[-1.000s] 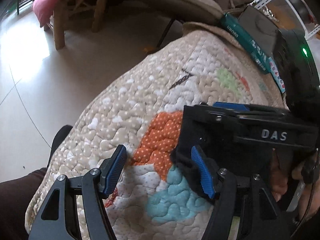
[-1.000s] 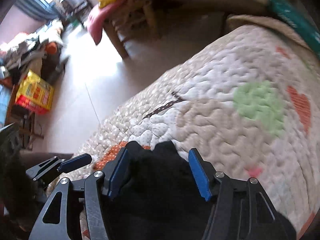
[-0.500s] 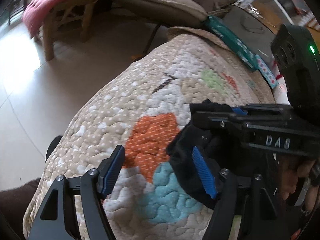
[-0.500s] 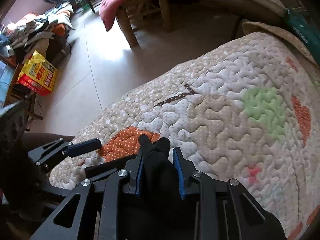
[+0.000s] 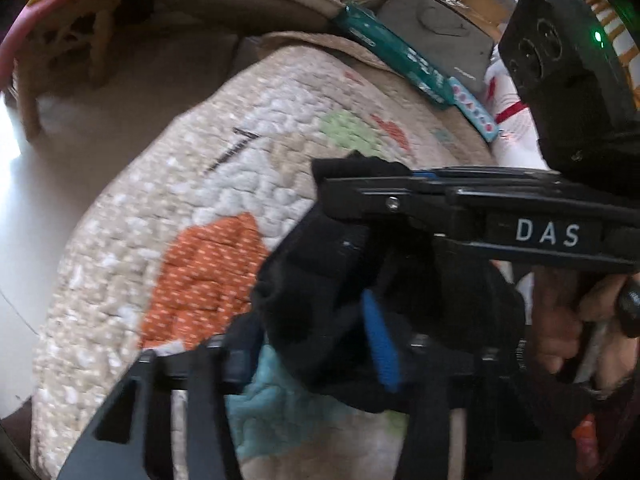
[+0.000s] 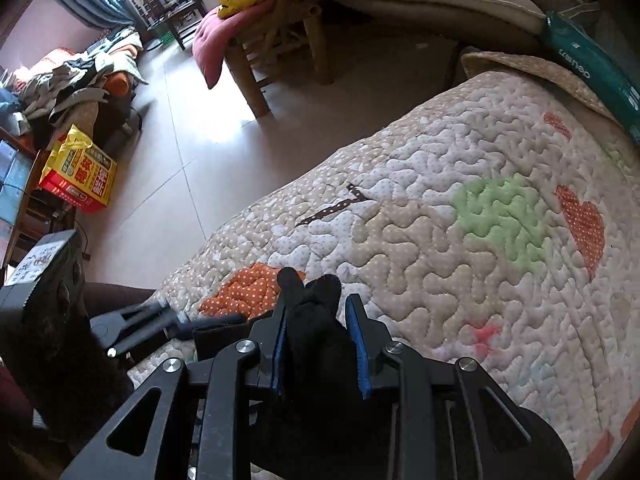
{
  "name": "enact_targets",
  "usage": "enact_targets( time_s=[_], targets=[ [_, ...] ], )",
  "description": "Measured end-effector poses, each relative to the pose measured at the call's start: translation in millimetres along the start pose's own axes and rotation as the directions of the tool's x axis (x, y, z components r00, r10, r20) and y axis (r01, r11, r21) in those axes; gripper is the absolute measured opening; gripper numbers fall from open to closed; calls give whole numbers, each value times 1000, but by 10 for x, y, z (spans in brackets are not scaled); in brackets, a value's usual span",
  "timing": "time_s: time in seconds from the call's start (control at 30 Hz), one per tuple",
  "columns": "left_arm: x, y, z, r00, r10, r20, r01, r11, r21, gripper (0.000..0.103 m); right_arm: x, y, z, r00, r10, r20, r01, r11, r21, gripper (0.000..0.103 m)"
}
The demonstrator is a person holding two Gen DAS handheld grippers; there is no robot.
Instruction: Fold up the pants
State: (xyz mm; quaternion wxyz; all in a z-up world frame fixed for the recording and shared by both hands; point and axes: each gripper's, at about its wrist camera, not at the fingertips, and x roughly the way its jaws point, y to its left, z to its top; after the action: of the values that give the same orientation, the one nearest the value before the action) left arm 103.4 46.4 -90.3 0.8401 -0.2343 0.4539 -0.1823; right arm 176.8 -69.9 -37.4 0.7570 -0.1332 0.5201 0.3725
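Observation:
The black pants [image 5: 320, 264] lie bunched on a patchwork quilt [image 5: 200, 184]. My left gripper [image 5: 308, 320] is low in the left wrist view, jaws closing, with a thick fold of the black cloth caught between its blue pads. My right gripper [image 5: 332, 188] crosses just above it from the right. In the right wrist view my right gripper [image 6: 317, 304] is shut on a narrow ridge of the pants [image 6: 312, 344], which pokes up past its fingertips. The left gripper [image 6: 216, 320] shows blurred just to its left. Most of the pants are hidden under the grippers.
The quilt [image 6: 440, 240] covers a raised surface that drops to a tiled floor [image 6: 192, 140] on the left. A wooden chair with a pink cushion [image 6: 256, 40], a yellow and red box [image 6: 80, 172] and a teal package [image 6: 592, 72] stand around. A hand [image 5: 560, 320] holds the right gripper.
The right gripper closed on the black cloth and rose a little. The left gripper's jaws went from wide apart to narrow around a fold, and it turned.

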Motion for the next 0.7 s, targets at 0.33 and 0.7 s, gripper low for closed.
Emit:
enact_targets(
  time_s=[0.33, 0.7],
  targets=[
    [-10, -412, 8, 1000, 11, -12, -10, 997, 79, 15, -261, -52, -144, 998, -2, 63, -1, 999, 34, 30],
    [357, -1368, -147, 994, -75, -75, 86, 984, 158, 15, -887, -773, -806, 987, -64, 146, 38, 984, 174, 30]
  ],
)
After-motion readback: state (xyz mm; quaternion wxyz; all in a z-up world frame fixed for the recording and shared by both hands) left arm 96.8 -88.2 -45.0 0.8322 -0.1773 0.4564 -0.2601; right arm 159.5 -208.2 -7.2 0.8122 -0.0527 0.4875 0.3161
